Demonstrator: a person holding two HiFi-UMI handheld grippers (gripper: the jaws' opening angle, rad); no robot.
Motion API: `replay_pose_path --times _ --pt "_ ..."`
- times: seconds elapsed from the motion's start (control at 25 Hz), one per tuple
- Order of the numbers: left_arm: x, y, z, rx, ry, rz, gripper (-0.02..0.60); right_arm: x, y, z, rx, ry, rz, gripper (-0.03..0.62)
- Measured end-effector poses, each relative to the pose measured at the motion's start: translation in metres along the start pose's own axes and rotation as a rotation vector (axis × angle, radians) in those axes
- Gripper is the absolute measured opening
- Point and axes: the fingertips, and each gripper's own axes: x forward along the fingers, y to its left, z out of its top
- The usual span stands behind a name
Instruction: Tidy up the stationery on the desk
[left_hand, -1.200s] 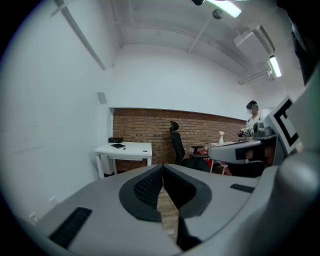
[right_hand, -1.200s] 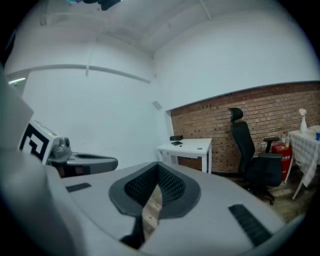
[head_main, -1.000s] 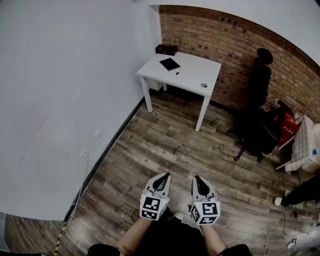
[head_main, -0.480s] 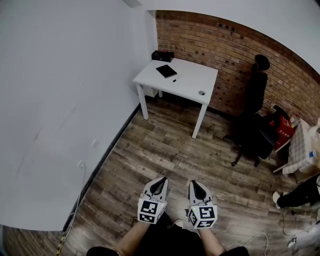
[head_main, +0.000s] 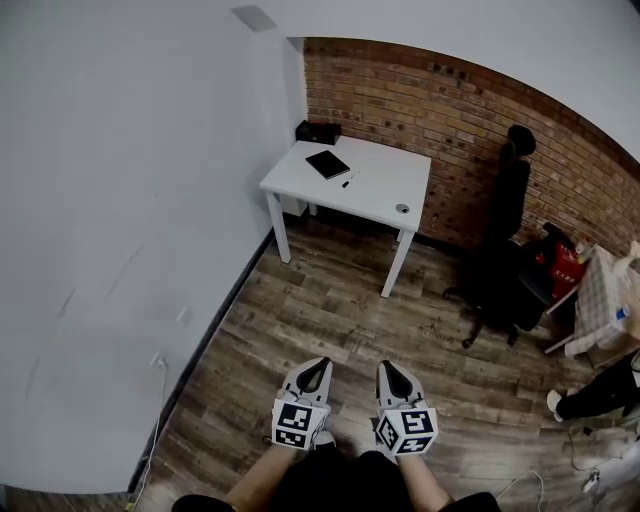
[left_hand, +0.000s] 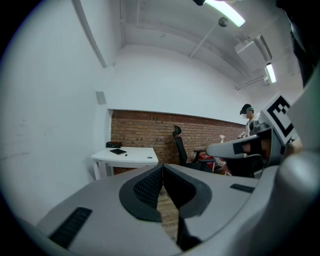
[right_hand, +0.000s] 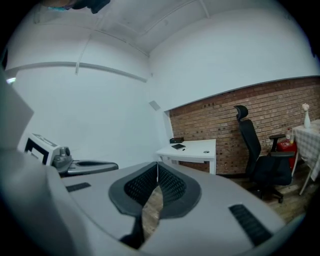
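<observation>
In the head view, your left tongs (head_main: 318, 366) and right tongs (head_main: 388, 368) hang low over the wooden floor (head_main: 330, 300). They are well apart from the white worktop (head_main: 375, 190), which carries a black notebook (head_main: 327, 164) and a pen (head_main: 349, 179). In the left gripper view, your tongs are pressed together, empty. In the right gripper view, they are likewise closed on nothing.

1. A black notebook (head_main: 328, 164) is lying flat on the white desk (head_main: 385, 180), toward its far left part and askew to the edges.
2. A dark pen (head_main: 348, 180) is lying just beside the notebook, on its right.
3. A small round grey item (head_main: 402, 208), too small to identify, is sitting near the desk's near right corner.
4. A black box (head_main: 317, 131) is standing at the far left corner.
</observation>
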Motion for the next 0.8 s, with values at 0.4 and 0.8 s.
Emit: replay_pose_path --times 0.4,0.8 --pt "0.053 0.025 0.015 -0.005 0.007 -0.051 0.015 0.040 -0.017 0.007 0.006 0.013 -0.039 0.023" --pt "0.139 0.063 0.021 -0.006 0.038 -0.051 0.015 0.131 -0.055 0.014 0.038 0.028 -0.024 0.023"
